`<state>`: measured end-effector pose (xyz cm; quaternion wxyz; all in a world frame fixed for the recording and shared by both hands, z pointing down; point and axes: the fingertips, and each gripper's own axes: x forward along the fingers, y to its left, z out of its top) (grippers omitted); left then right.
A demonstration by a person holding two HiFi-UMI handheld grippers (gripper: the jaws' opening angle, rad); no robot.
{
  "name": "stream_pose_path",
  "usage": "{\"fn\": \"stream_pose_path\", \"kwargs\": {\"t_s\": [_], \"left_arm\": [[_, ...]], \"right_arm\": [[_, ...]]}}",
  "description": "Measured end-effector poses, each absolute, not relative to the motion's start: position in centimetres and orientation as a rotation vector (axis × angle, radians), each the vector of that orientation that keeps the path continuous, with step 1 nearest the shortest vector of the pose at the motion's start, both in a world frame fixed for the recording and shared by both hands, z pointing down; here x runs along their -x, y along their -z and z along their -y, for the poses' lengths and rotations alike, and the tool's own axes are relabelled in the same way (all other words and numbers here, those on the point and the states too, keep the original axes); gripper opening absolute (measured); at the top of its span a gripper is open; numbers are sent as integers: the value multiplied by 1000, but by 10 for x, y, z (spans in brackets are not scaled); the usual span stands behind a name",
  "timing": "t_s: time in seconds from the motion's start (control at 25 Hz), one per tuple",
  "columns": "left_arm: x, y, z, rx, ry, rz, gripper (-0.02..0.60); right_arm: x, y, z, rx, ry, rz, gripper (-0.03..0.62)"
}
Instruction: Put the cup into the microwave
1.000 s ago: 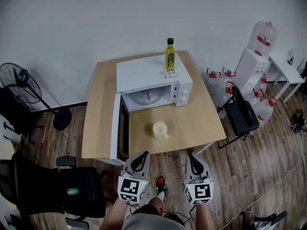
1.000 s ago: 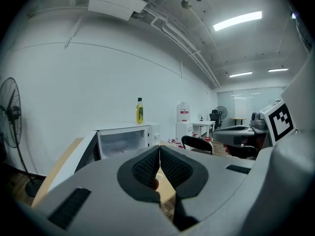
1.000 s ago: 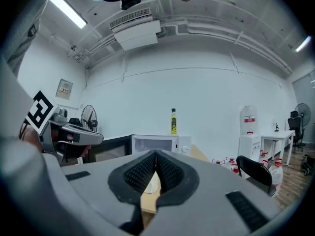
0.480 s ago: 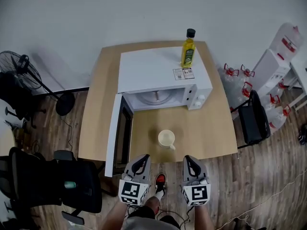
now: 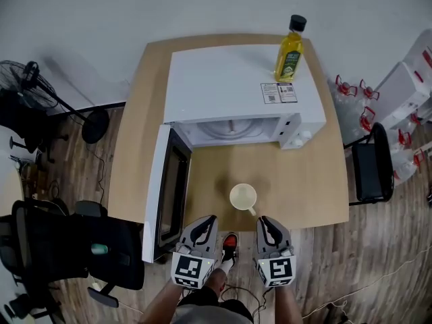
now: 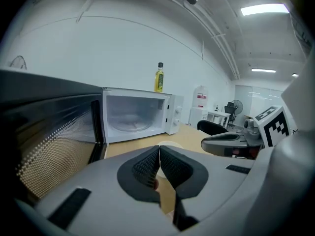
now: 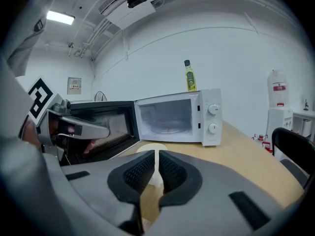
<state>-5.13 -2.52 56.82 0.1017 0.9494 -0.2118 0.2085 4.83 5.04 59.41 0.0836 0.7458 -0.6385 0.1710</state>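
Note:
A cream cup (image 5: 243, 197) stands upright on the wooden table (image 5: 317, 187), in front of the white microwave (image 5: 236, 86), whose door (image 5: 160, 191) hangs wide open to the left. My left gripper (image 5: 210, 218) and right gripper (image 5: 261, 219) hover side by side at the table's front edge, just short of the cup, with both jaws shut and empty. In the left gripper view, the shut pads (image 6: 159, 150) point at the microwave cavity (image 6: 133, 119). In the right gripper view, the cup (image 7: 149, 149) peeks out behind the shut pads (image 7: 157, 155).
A yellow oil bottle (image 5: 289, 48) stands on top of the microwave. A black office chair (image 5: 81, 248) sits left of the table, another chair (image 5: 371, 171) and water jugs (image 5: 351, 93) to the right, and a fan (image 5: 34, 93) at the far left.
The table, microwave and cup have drawn closer in the head view. Both grippers have come forward to the table's front edge, still shut.

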Motion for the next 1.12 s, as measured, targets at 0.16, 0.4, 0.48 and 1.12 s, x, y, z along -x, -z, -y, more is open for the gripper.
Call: {"fn": "stream_pose_path", "kwargs": {"t_s": [0.16, 0.4, 0.48, 1.12], "left_arm": [[47, -579, 27, -2781, -640, 619, 25], [45, -588, 31, -2765, -652, 620, 25], [45, -591, 32, -2761, -660, 618, 25], [41, -601, 35, -2741, -699, 600, 25]], "right_arm": [[-44, -616, -40, -2153, -571, 1935, 63], [-40, -645, -30, -2082, -646, 1947, 138], [-38, -652, -28, -2071, -658, 1945, 141], [-41, -673, -17, -2054, -676, 1936, 107]]}}
